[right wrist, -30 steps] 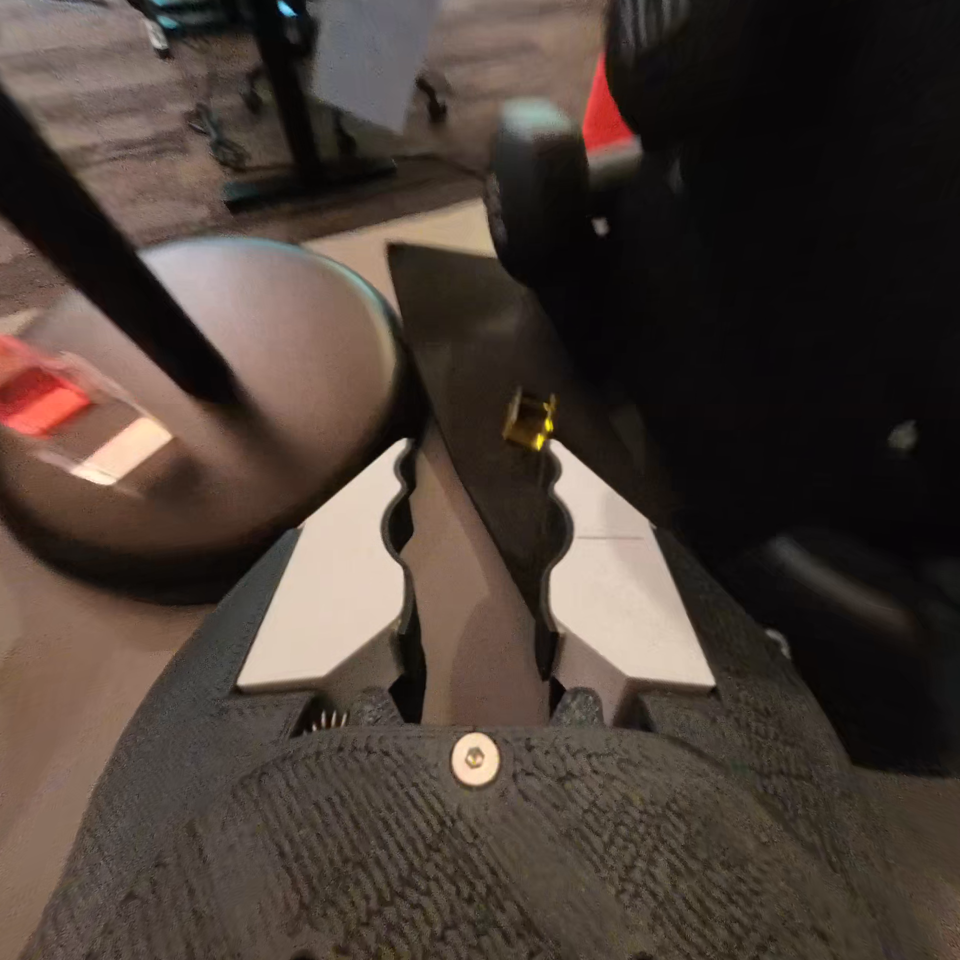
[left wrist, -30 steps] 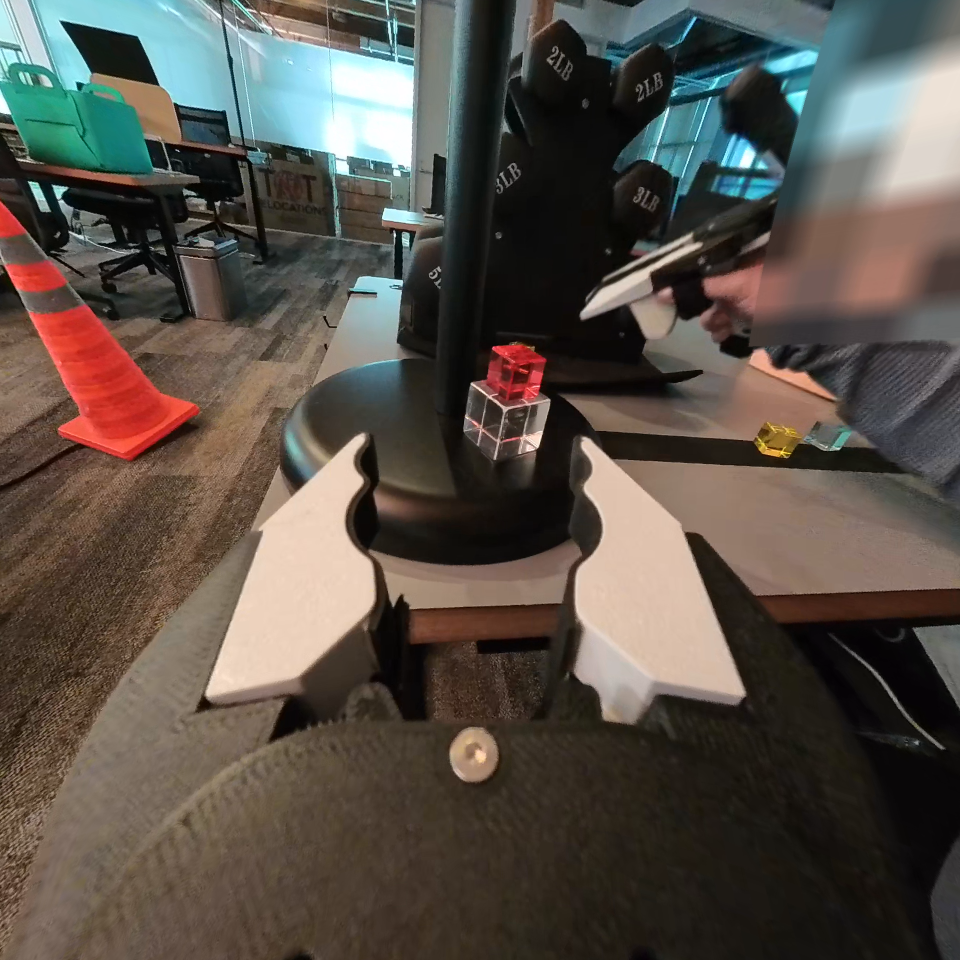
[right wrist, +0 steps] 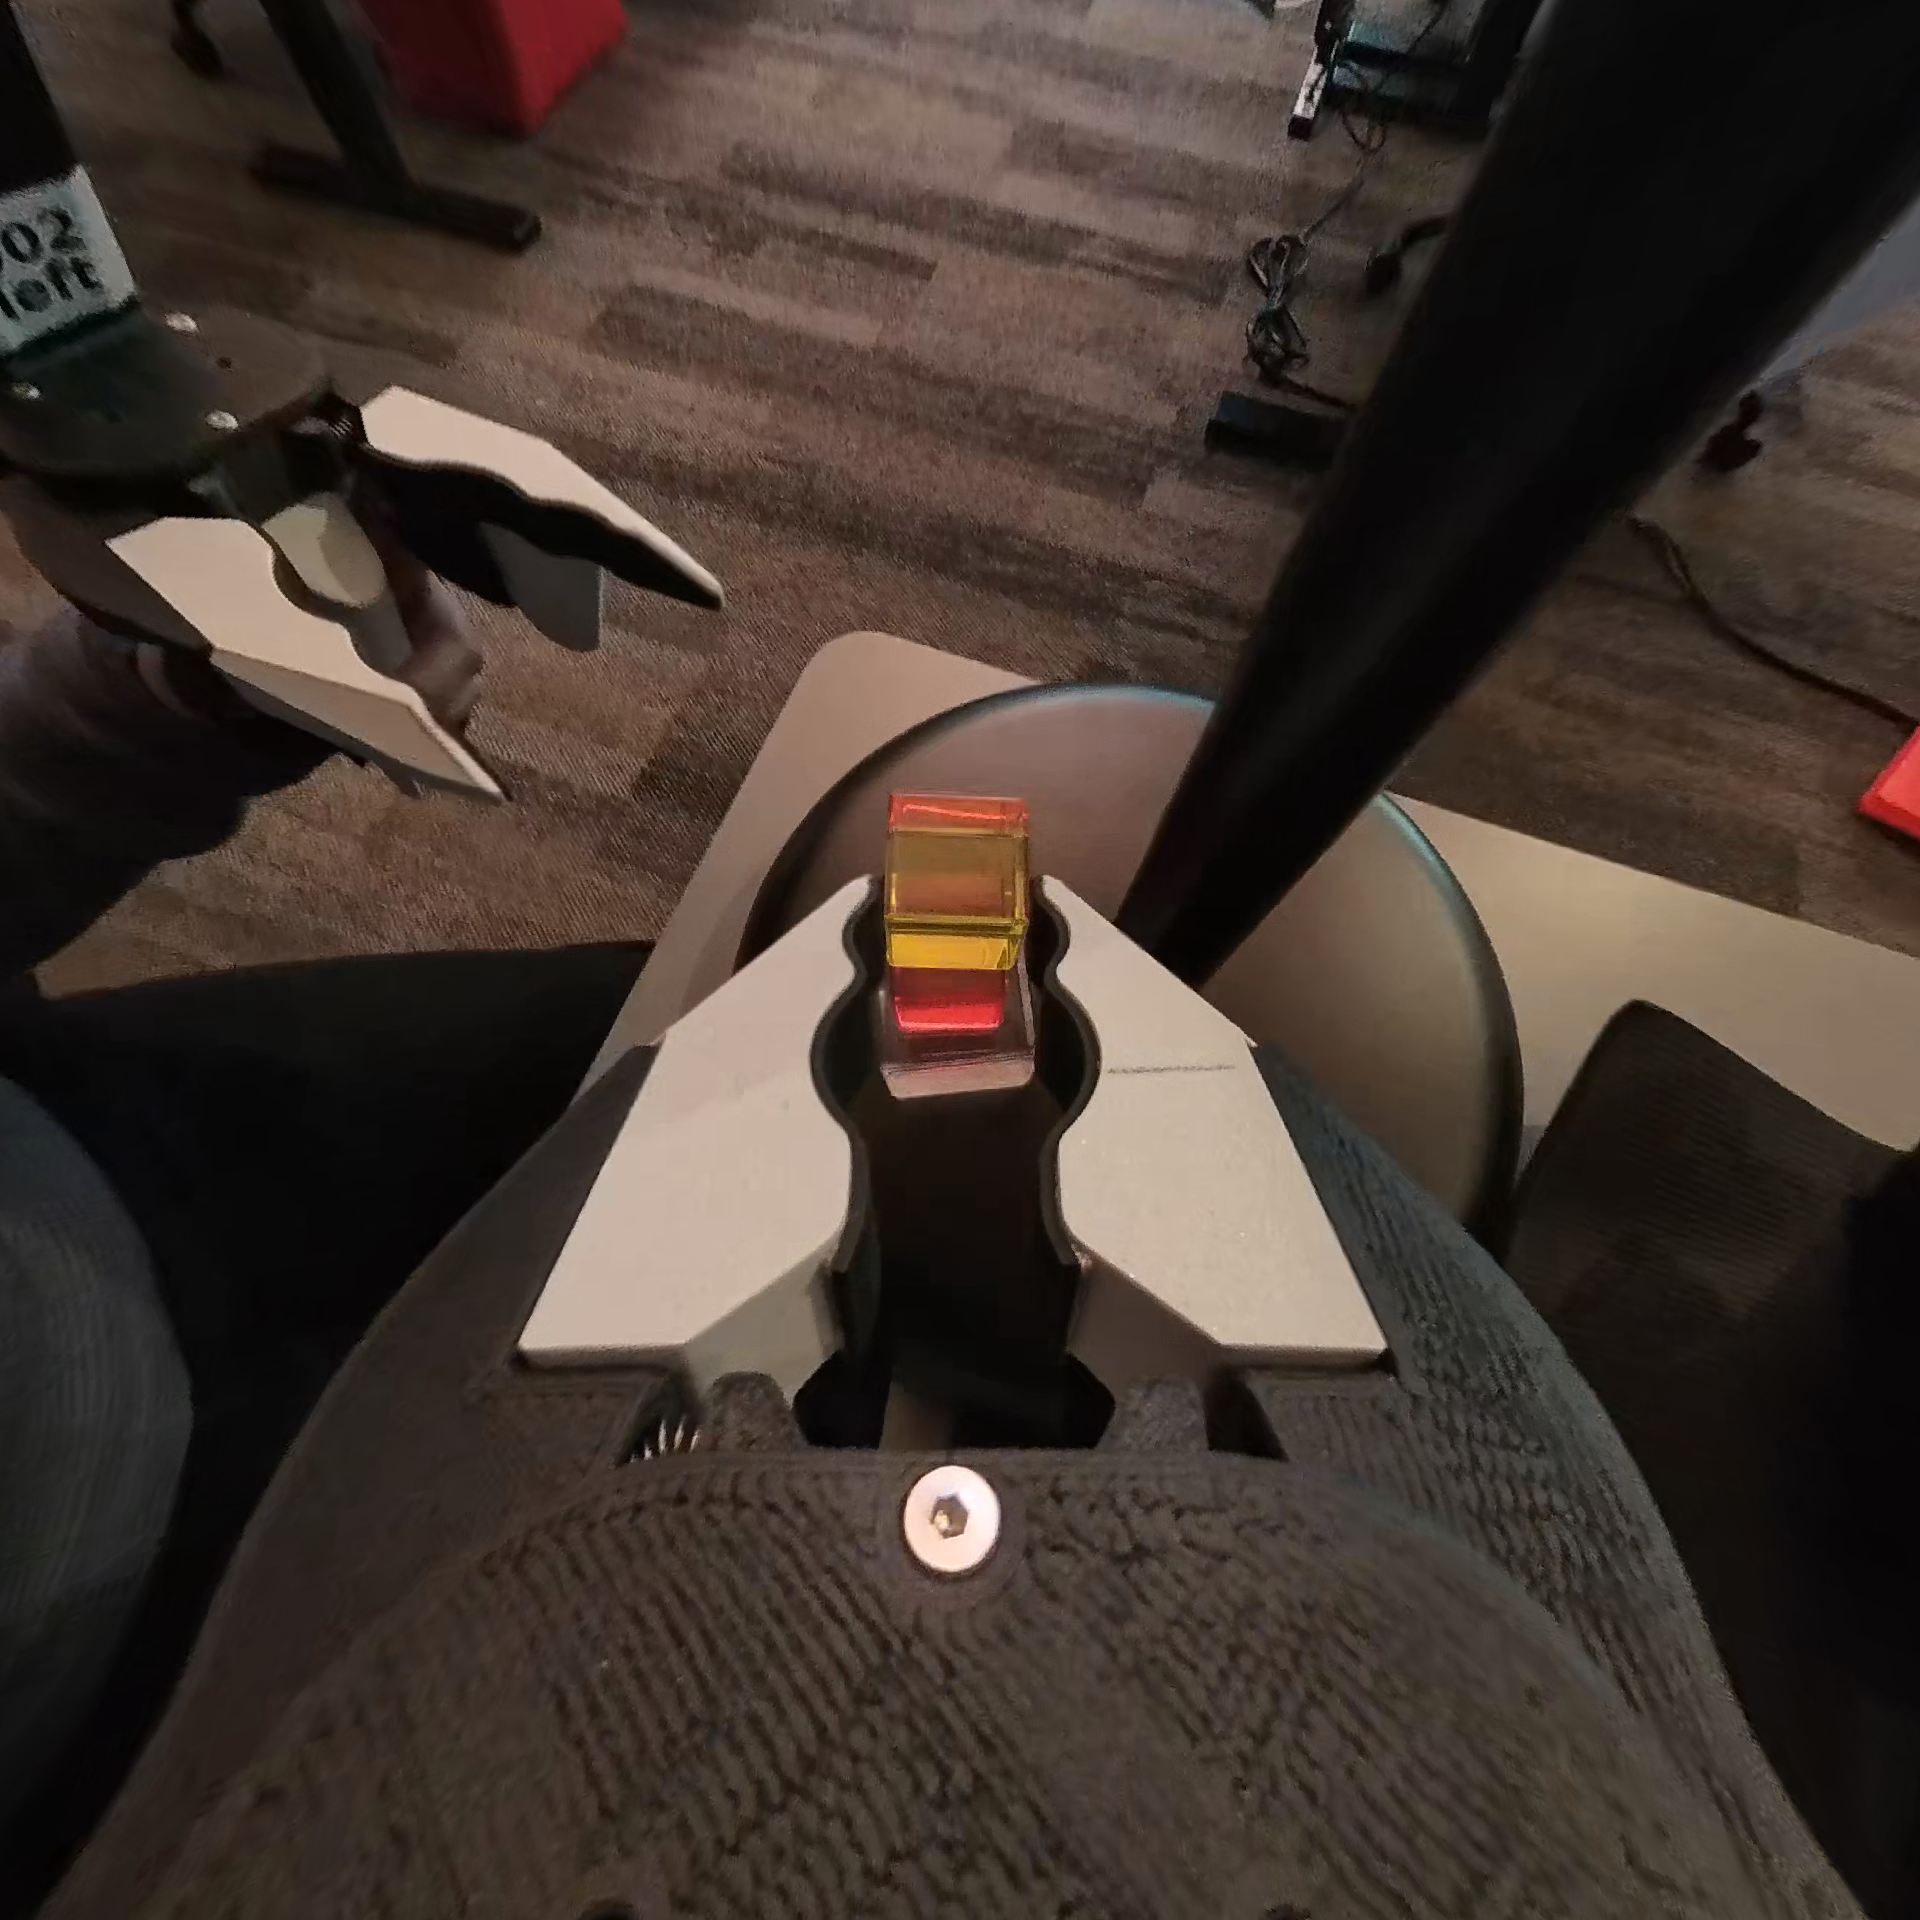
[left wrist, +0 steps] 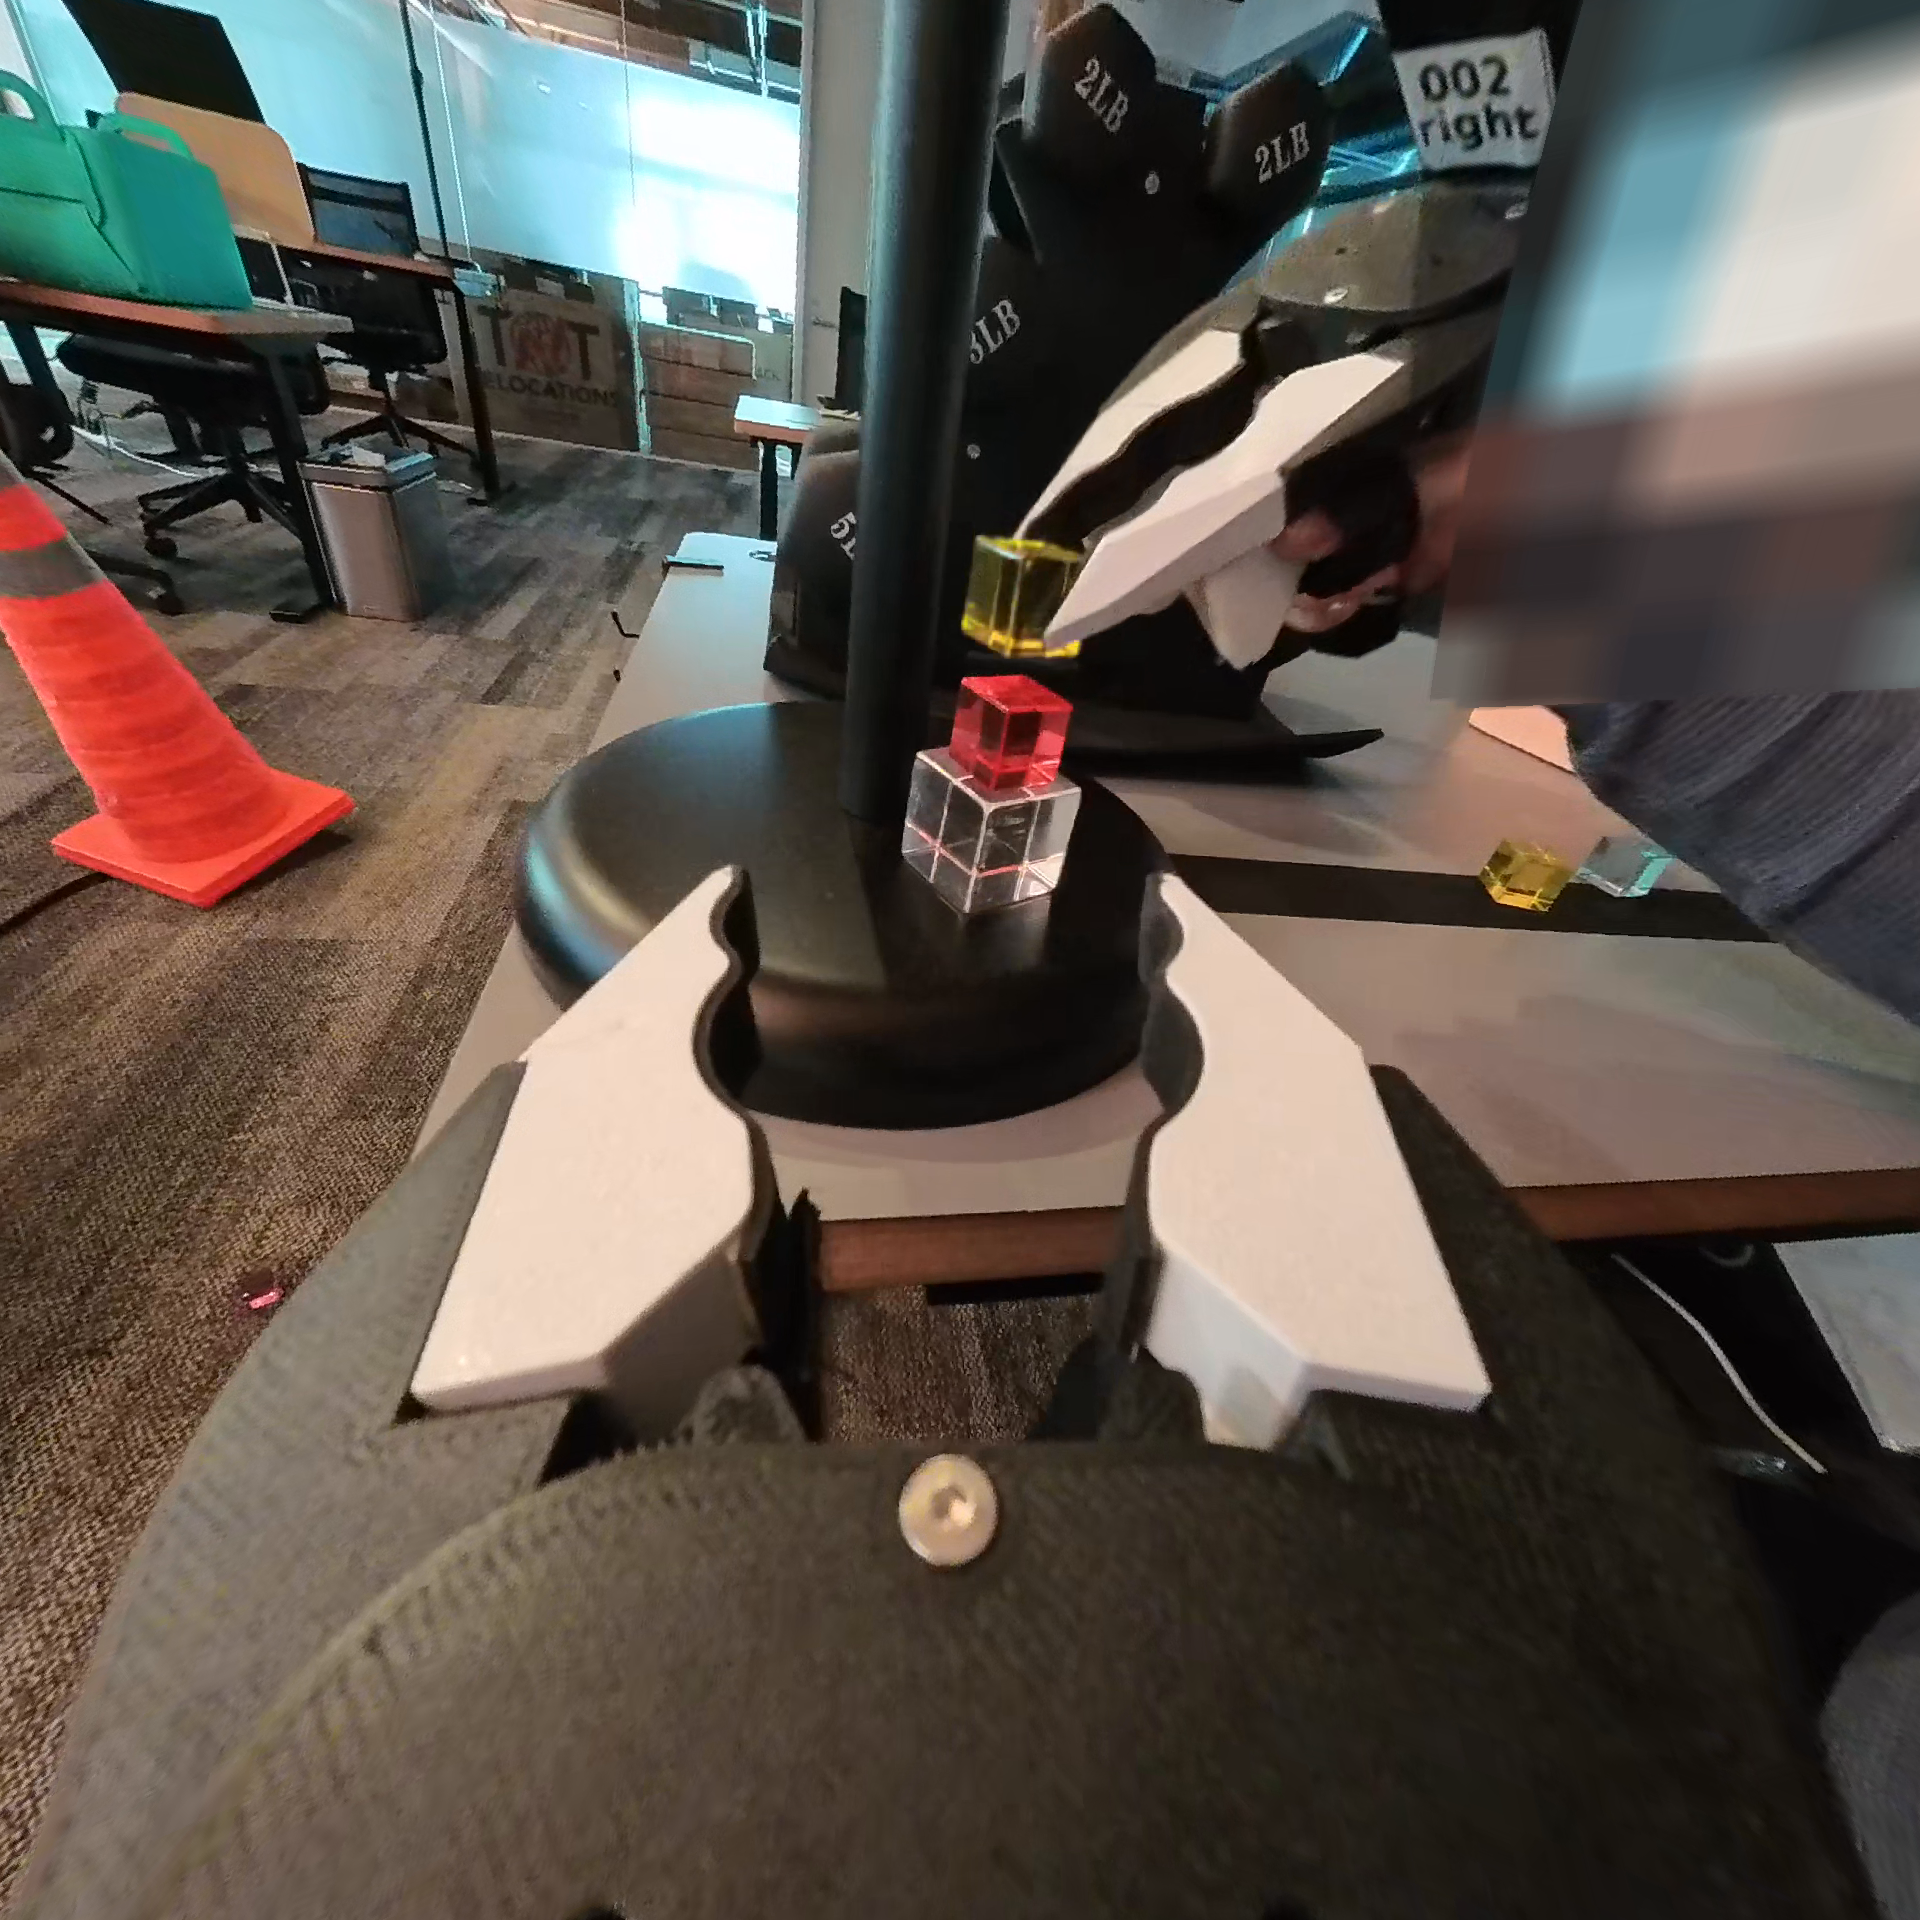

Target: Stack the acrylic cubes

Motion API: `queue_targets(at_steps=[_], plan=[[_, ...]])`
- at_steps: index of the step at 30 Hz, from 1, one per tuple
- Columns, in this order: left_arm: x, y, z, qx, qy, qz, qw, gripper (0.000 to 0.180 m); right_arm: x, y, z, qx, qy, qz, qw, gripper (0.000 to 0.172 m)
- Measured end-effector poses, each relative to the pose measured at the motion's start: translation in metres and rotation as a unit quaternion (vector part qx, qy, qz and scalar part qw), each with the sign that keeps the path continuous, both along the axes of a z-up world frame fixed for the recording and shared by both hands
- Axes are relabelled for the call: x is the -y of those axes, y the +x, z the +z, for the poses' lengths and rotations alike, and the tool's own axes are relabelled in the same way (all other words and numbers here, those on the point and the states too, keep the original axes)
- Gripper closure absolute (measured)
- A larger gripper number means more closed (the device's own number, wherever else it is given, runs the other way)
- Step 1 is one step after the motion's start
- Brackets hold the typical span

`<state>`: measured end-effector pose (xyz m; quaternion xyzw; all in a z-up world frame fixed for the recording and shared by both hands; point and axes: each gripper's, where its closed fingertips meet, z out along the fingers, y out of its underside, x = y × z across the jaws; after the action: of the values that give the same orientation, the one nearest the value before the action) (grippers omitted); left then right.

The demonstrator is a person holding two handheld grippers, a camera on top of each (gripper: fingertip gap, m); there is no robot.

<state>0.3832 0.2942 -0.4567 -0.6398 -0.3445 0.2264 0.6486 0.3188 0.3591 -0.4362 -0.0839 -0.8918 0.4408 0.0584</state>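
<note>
My right gripper is shut on a yellow see-through cube at its fingertips. In the left wrist view it holds that cube in the air just above a red cube. The red cube sits on a larger clear cube. Both stand on a black round base beside a black pole. My left gripper is open and empty at the table's near edge, short of the base. It shows at the left of the right wrist view.
A second yellow cube and a pale blue cube lie on the table at the right. A black dumbbell rack stands behind the pole. An orange cone stands on the carpet at the left. My hands' fingertips stand some 10 centimetres from each other.
My right gripper closed on the yellow cube, lifted it off the table and carried it over the red and clear stack. My left gripper has stayed open and hardly moved.
</note>
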Motion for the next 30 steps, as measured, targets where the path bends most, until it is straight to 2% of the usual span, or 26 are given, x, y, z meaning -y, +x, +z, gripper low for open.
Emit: queue_targets(at_steps=[4, 8, 10, 13, 16, 19, 21, 23, 26, 29, 30], plan=[[0.002, -0.001, -0.001, 0.003, 0.003, 0.001, 1.0, 0.107, -0.001, 0.001, -0.012, -0.016, 0.043, 0.002, 0.999, 0.146], [0.003, -0.001, -0.002, 0.004, 0.006, 0.0, 1.0, 0.107, -0.003, 0.001, -0.012, -0.024, 0.045, -0.009, 0.999, 0.146], [0.003, -0.001, -0.002, 0.004, 0.005, 0.001, 1.0, 0.107, -0.011, 0.006, -0.003, -0.038, 0.032, -0.023, 0.999, 0.125], [0.007, -0.001, -0.002, 0.001, 0.003, 0.006, 1.0, 0.107, -0.051, 0.014, 0.023, -0.085, -0.008, -0.083, 0.993, 0.115], [0.012, -0.002, -0.002, 0.001, 0.008, 0.009, 1.0, 0.107, -0.137, 0.014, 0.029, -0.111, -0.016, -0.213, 0.971, 0.115], [0.014, -0.004, -0.007, 0.006, 0.013, 0.011, 1.0, 0.107, -0.245, 0.03, -0.008, -0.071, 0.04, -0.345, 0.935, 0.12], [0.012, -0.005, -0.009, 0.012, 0.019, 0.007, 1.0, 0.106, -0.294, 0.056, -0.043, -0.022, 0.07, -0.39, 0.918, 0.121], [0.01, -0.005, -0.012, 0.018, 0.02, 0.003, 1.0, 0.106, -0.307, 0.084, -0.066, 0.004, 0.043, -0.391, 0.92, 0.124], [0.007, -0.005, -0.014, 0.02, 0.018, -0.001, 1.0, 0.106, -0.302, 0.105, -0.081, -0.007, 0.004, -0.368, 0.93, 0.115], [0.003, -0.005, -0.018, 0.029, 0.02, -0.008, 0.999, 0.106, -0.3, 0.101, -0.096, -0.01, 0.041, -0.343, 0.938, 0.115], [0.002, -0.005, -0.019, 0.031, 0.018, -0.009, 0.999, 0.105, -0.299, 0.099, -0.098, -0.005, 0.055, -0.334, 0.941, 0.121]])
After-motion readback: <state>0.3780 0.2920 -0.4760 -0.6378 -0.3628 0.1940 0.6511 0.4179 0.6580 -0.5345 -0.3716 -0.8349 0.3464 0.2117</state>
